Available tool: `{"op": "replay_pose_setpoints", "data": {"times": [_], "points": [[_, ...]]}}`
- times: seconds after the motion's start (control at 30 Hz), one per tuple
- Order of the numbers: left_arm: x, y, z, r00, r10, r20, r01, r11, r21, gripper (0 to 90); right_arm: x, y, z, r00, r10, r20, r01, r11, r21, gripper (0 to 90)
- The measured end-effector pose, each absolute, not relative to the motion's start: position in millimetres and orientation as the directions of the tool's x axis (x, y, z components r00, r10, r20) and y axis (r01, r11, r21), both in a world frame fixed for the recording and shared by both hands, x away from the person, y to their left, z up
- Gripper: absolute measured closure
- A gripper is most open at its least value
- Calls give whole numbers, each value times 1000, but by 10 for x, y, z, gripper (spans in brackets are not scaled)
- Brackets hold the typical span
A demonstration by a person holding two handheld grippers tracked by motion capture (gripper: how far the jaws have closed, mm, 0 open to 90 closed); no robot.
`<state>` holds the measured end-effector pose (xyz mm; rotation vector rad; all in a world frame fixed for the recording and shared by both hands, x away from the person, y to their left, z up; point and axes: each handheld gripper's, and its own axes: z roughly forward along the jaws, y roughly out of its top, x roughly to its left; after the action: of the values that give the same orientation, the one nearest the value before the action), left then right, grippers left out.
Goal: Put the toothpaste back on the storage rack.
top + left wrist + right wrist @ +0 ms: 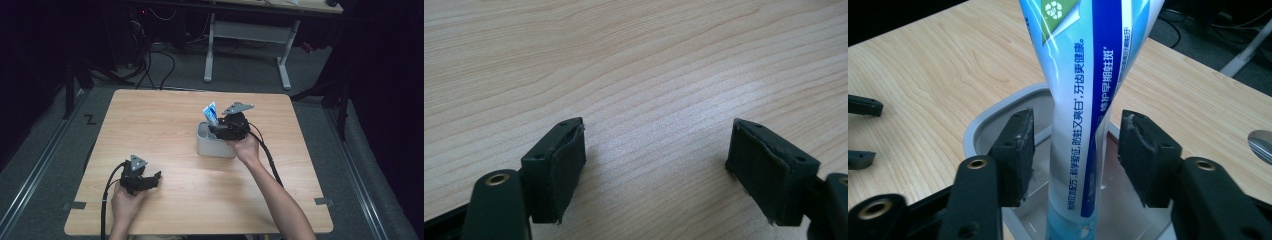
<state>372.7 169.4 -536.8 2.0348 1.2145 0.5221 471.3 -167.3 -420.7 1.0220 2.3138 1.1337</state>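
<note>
Standing in the grey cup (998, 117), the soft toothpaste tube (1083, 125) looks light; my right gripper (1075, 155) has jaws apart around its middle, left gripper (656, 165) jaws apart over bare counter (634, 60)

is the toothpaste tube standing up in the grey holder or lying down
Standing up, leaning slightly: the toothpaste tube rises from inside the grey holder, between the right gripper's open jaws.
</note>
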Motion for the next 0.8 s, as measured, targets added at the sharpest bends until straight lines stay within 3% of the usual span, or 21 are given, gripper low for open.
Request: {"op": "replay_pose_setpoints", "data": {"times": [0.8], "points": [[3727, 1696, -5368, 480, 877, -12, 596, -316, 738, 236, 4583, -1768, -4051, -671, 741, -8, 419, 388, 821, 439]]}}
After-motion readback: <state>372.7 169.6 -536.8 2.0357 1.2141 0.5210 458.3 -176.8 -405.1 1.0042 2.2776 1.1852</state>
